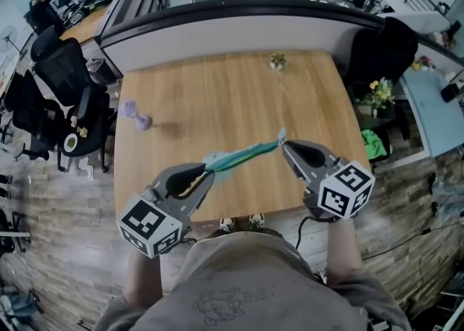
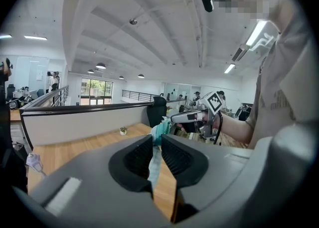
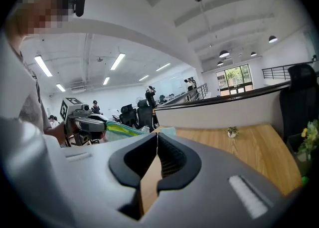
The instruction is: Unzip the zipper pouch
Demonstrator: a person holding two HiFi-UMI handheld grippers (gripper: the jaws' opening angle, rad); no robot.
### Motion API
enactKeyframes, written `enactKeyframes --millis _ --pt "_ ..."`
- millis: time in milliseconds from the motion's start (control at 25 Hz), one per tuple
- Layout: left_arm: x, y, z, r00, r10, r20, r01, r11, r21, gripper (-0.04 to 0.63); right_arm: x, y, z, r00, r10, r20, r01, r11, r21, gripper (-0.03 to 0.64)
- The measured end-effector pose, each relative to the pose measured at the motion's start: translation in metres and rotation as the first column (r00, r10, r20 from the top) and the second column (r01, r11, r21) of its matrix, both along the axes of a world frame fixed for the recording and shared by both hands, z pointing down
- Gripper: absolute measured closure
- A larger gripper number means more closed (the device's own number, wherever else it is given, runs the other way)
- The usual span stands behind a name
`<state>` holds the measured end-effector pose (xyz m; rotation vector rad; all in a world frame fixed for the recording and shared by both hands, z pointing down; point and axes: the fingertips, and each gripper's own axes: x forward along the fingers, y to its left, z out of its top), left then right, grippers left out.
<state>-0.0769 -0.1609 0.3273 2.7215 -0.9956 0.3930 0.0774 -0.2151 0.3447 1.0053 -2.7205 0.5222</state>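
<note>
Toward the left of the wooden table point(image 1: 217, 94) lies a small purple object point(image 1: 135, 114). Your left gripper point(image 1: 206, 171) is closed narrow on the left end of the teal zipper pouch point(image 1: 239, 156), with the fabric pressed between its pads. The pouch stretches in the air over the table's near part, between your two tools. Your right gripper point(image 1: 285, 144) is pinched tight on the pouch's right tip.

The wooden table point(image 1: 217, 98) bears a small plant point(image 1: 277, 61) and purple object point(image 1: 134, 114).
</note>
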Motion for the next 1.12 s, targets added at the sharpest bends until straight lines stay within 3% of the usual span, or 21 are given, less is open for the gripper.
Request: enactKeyframes --millis 320,600,720,880,1120 --pt "-0.009 -0.009 -0.008 0.999 -0.034 -0.021 0.035 0.999 0.02 0.543 -0.011 -0.005 -0.007 0.999 0.027 -0.019 -0.026 0.998 0.061 0.598" --pt "-0.024 -0.029 -0.03 0.993 -0.118 -0.01 0.119 0.987 0.111 0.545 -0.023 -0.01 -0.043 1.0 0.017 0.01 -0.018 0.988 0.151 0.597" --pt "-0.034 -0.039 -0.042 0.982 -0.189 0.01 0.184 0.966 0.181 0.543 -0.03 -0.01 -0.061 0.999 0.032 -0.005 -0.03 0.976 0.214 0.597" --pt "-0.041 -0.049 -0.062 0.966 -0.26 -0.02 0.256 0.933 0.251 0.543 -0.036 -0.009 -0.086 0.999 0.05 0.01 -0.05 0.957 0.286 0.597" --pt "-0.058 -0.061 -0.094 0.933 -0.354 -0.066 0.354 0.864 0.358 0.543 -0.028 -0.011 -0.122 0.99 0.112 0.083 -0.136 0.904 0.405 0.598"
